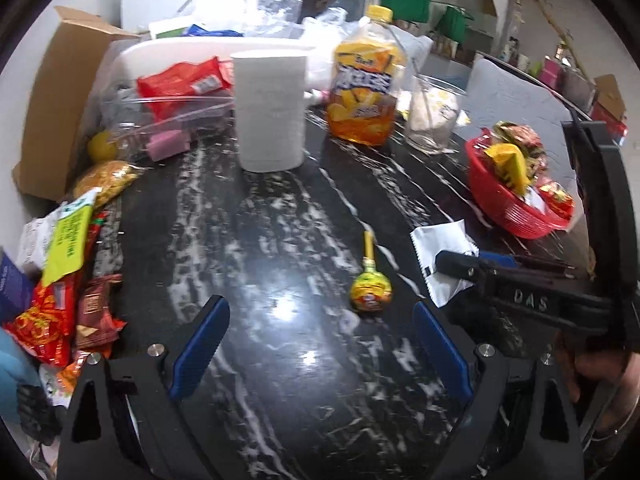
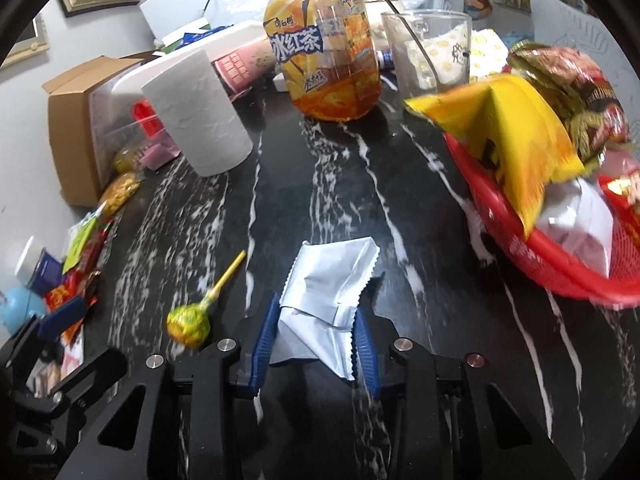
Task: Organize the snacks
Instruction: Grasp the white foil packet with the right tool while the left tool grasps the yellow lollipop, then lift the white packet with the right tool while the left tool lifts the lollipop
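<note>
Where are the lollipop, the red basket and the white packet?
lollipop (image 1: 370, 293): left wrist view, on its wrapped head.
red basket (image 2: 560, 276): right wrist view, on its front rim.
white packet (image 2: 324, 292): right wrist view, on its creased middle.

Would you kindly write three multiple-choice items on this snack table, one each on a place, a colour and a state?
1. Where does the lollipop lie?
A. in the basket
B. on the dark table
C. inside the glass

2. What colour is the basket?
A. red
B. blue
C. white

3. How do the right tongs stand?
A. open over the lollipop
B. shut on nothing
C. shut on the silver packet

Answers:
1 B, it rests on the marbled table beside the packet.
2 A, its mesh rim is red.
3 C, both blue pads press the packet's sides.
</note>
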`<state>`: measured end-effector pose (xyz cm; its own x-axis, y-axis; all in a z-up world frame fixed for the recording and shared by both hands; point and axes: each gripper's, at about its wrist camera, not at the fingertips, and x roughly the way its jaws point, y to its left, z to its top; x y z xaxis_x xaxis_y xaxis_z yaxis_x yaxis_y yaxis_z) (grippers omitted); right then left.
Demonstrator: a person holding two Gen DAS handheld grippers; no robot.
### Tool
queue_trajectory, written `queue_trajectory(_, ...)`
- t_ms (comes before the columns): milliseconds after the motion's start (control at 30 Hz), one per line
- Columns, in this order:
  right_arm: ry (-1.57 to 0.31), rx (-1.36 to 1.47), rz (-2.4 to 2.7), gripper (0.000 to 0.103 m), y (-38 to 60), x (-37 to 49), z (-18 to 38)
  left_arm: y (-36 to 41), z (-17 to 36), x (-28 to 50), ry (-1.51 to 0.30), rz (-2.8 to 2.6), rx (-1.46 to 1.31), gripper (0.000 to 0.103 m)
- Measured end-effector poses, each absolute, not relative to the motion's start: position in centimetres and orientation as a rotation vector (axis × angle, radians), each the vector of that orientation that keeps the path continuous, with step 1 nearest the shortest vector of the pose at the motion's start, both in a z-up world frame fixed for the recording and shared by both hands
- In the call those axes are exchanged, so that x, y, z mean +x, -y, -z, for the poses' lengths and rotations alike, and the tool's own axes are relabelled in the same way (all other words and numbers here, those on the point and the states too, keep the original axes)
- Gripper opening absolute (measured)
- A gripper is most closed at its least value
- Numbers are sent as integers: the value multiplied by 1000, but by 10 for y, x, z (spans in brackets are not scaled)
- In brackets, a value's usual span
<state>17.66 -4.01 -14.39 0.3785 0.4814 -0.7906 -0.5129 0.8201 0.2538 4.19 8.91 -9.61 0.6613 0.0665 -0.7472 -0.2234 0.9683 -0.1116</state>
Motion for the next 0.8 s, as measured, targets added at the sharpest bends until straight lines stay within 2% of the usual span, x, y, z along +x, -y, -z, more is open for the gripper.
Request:
queue_trajectory(33, -1003, -38, -646, 36, 43, 174, 144, -88, 98, 45, -841, -149, -205, 93)
queue_trajectory(67, -1005, -42, -652, 36, 45, 171, 143, -86, 100, 47, -847, -138, -206, 84)
queue_trajectory(133, -1012, -54, -664, 36, 48, 166, 142, -85, 106, 54, -879, -127, -195, 73)
queue_trajectory(200, -1019, -63, -677, 36, 50, 161, 141, -86, 110, 59, -892, -116, -202, 73)
queue_trajectory(267, -1020, -78, -685, 36, 52, 157, 141, -86, 112, 62, -900, -91, -221, 62)
queue_trajectory(400, -1024, -82, -694, 37, 56, 155, 140, -81, 114, 72, -902, -69, -205, 59)
queue_trajectory(467, -1025, -82, -698, 37, 58, 155, 140, -79, 115, 77, -909, -66, -184, 45)
queue_trajectory(500, -1026, -83, -700, 37, 58, 155, 140, -77, 117, 80, -917, -67, -174, 41)
queue_trajectory(567, -1028, -81, -703, 37, 60, 155, 139, -76, 120, 83, -930, -57, -169, 26)
queue_trajectory(800, -1041, -77, -713, 37, 67, 150, 139, -66, 120, 77, -952, -32, -178, 26)
